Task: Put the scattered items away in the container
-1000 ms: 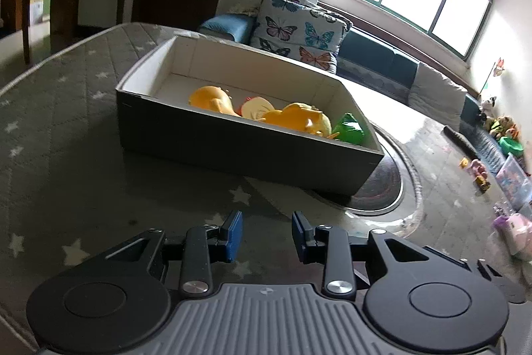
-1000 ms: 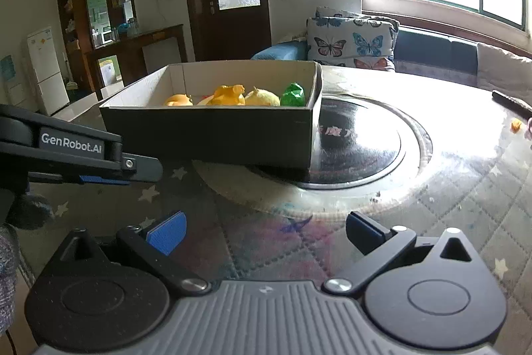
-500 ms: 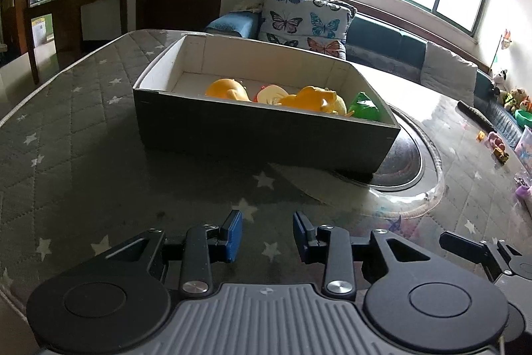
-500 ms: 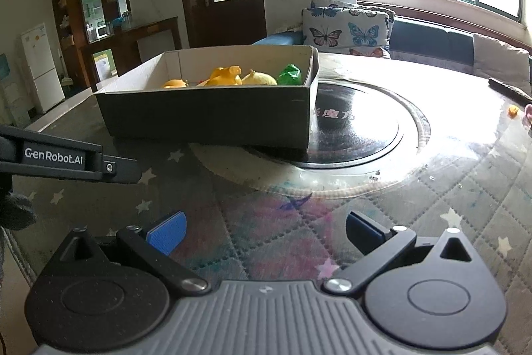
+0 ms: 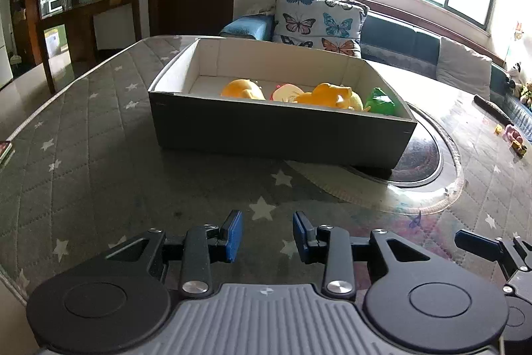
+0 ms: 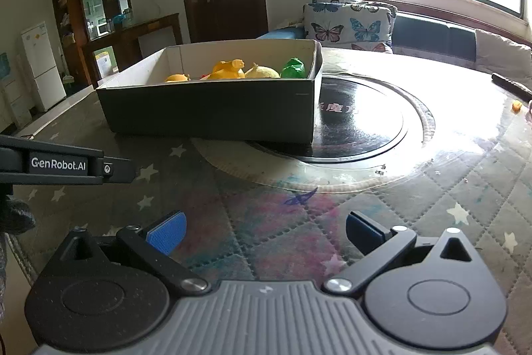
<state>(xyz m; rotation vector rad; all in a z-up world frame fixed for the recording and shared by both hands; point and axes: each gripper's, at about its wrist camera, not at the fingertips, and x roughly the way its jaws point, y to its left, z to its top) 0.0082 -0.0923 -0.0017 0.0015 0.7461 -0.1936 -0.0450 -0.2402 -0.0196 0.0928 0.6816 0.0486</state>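
Since a second ago the left wrist view has levelled out and the box [image 5: 279,135] sits squarer ahead of the left hand-held gripper [image 5: 267,235]. Its jaws, part-way open, are closing slightly with nothing between the blue ribbed pads. Beyond them stands the dark cardboard box, pale inside, straight-walled, holding glossy plastic toy pieces: orange lumps [image 5: 244,89], a red-and-cream slice [image 5: 286,91] and a green piece [image 5: 379,100]. A few small toys [image 5: 513,140] lie far off to the right on the quilted, star-printed surface [image 5: 99,162].

From the right wrist, the right hand-held gripper [image 6: 266,230] stands wide open and empty, the box ahead and to its left, one corner overhanging a smooth dark round plate [image 6: 362,118] under glossy glass. A small orange bit [image 6: 516,105] lies far right.

Risk, as I judge it: those far-right pieces may be left unpicked, and the light box, perched on the plate's edge, could slide if a hand-held gripper nudges its wall; glossy toys may slip from the pads
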